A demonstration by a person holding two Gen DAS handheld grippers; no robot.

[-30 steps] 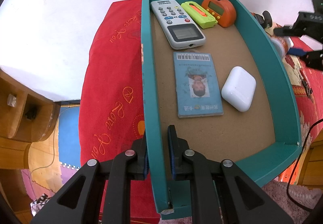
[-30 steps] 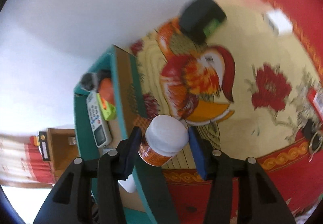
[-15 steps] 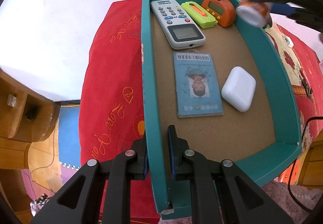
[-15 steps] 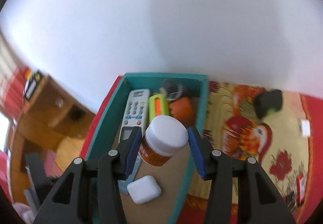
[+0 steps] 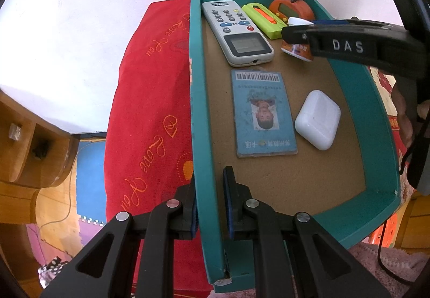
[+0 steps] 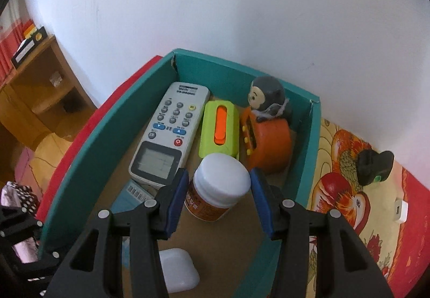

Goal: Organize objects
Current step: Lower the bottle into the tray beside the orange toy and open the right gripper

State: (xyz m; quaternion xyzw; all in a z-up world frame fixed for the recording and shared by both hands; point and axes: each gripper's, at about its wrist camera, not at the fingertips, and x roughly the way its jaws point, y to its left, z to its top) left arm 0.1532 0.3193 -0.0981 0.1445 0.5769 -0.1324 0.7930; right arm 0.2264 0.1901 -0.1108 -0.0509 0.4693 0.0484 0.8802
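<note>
A teal box point(image 5: 200, 115) point(image 6: 88, 147) holds a white remote point(image 5: 236, 31) point(image 6: 169, 134), a green case point(image 5: 264, 16) point(image 6: 219, 130), an orange monkey clock point(image 5: 291, 5) point(image 6: 267, 137), a blue ID card point(image 5: 262, 112) and a white earbud case point(image 5: 318, 119) point(image 6: 178, 273). My left gripper point(image 5: 209, 206) is shut on the box's left wall. My right gripper point(image 6: 219, 198) is inside the box with the orange white-capped bottle point(image 6: 219, 188) point(image 5: 297, 49) between its pads. The pads stand slightly apart from the bottle, which appears to rest on the box floor.
The box lies on a red cloth point(image 5: 150, 110) and a parrot-print cloth point(image 6: 346, 182). A black object point(image 6: 375, 166) and a white charger point(image 6: 401, 210) lie right of the box. A wooden shelf point(image 6: 40, 83) stands left. A white wall is behind.
My right gripper carried the bottle from beside the box over its rim and down inside, near the clock. Its jaws have widened around the bottle. My left gripper has not moved.
</note>
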